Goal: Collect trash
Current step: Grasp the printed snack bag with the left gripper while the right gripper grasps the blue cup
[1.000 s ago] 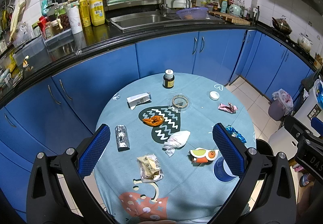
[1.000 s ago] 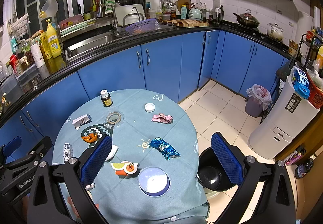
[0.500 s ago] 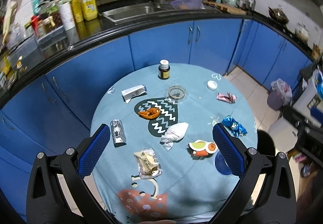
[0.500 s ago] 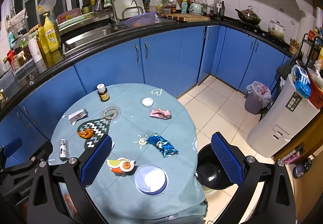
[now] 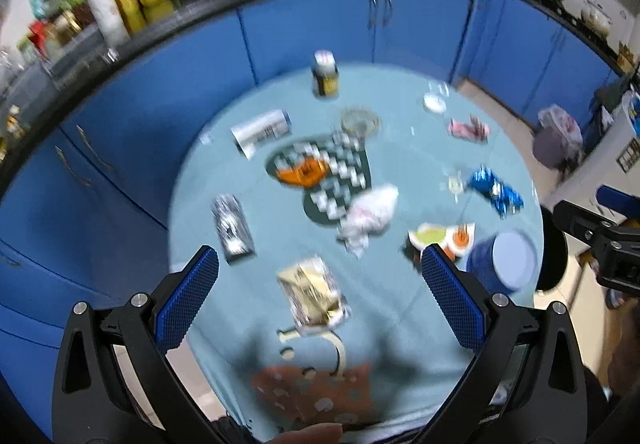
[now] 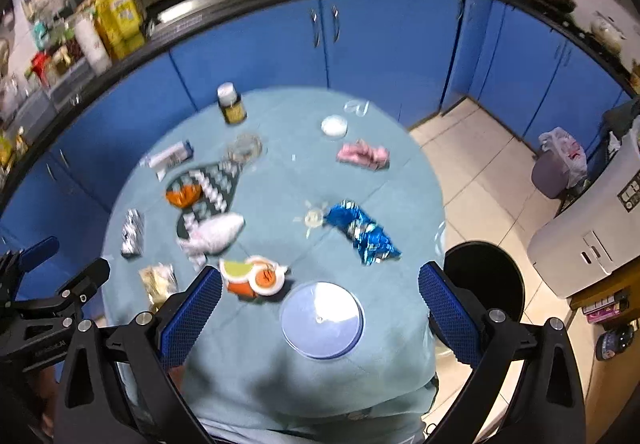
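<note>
Trash lies scattered on a round table with a light blue cloth [image 5: 400, 308]. My left gripper [image 5: 320, 276] hangs open above a clear snack bag [image 5: 314, 294], with a silver wrapper [image 5: 232, 230] to its left and a crumpled white tissue [image 5: 370, 214] beyond. My right gripper [image 6: 320, 292] is open over a round blue lid [image 6: 322, 320]. Ahead of it lie an orange and green wrapper [image 6: 252, 276], a blue foil wrapper [image 6: 362, 232] and a pink wrapper [image 6: 362, 156]. A black bin [image 6: 484, 284] stands on the floor at the table's right edge.
A dark jar [image 5: 325, 78], a white box [image 5: 262, 130], an orange wrapper [image 5: 304, 172], a clear glass dish [image 5: 360, 120] and a small white cap [image 6: 334, 126] sit further back. Blue cabinets [image 6: 360, 40] curve behind the table. A grey bin with a bag [image 6: 558, 164] stands at right.
Both grippers have dropped closer to the table and tilted down, so the trash looks larger. Both stay open and nothing on the table has moved.
</note>
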A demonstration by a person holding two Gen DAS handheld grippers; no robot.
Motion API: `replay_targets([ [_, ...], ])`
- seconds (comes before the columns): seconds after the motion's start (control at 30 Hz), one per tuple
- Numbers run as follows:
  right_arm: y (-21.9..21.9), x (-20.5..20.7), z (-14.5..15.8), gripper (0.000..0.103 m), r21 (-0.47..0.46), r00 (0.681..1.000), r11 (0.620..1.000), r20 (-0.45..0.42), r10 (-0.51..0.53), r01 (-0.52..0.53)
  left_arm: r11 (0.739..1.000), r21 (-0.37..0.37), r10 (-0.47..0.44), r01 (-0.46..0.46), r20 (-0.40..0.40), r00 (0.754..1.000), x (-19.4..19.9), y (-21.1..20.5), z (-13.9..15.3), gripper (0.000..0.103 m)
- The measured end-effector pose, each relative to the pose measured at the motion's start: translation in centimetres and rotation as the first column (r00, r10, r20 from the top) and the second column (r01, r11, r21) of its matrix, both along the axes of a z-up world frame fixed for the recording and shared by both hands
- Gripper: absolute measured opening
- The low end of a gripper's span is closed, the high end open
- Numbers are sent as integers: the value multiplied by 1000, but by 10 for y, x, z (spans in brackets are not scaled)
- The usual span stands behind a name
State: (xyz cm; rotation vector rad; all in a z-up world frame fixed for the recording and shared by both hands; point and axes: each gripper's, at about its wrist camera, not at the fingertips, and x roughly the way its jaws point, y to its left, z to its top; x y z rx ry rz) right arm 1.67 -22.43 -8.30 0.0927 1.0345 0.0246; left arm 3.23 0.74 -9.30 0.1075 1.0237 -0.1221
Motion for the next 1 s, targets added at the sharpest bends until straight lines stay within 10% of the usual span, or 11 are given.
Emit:
replay_targets([
  [0.47,10,16,-97,96,-20,954,997,-293,59,-68,999,-41,13,-29,-332,943,30,11,-101,100],
  [1.0,9,40,-122,85,-9,925,998,-376,59,-67,998,-16,51,-63,-405,913,45,18,-132,74],
])
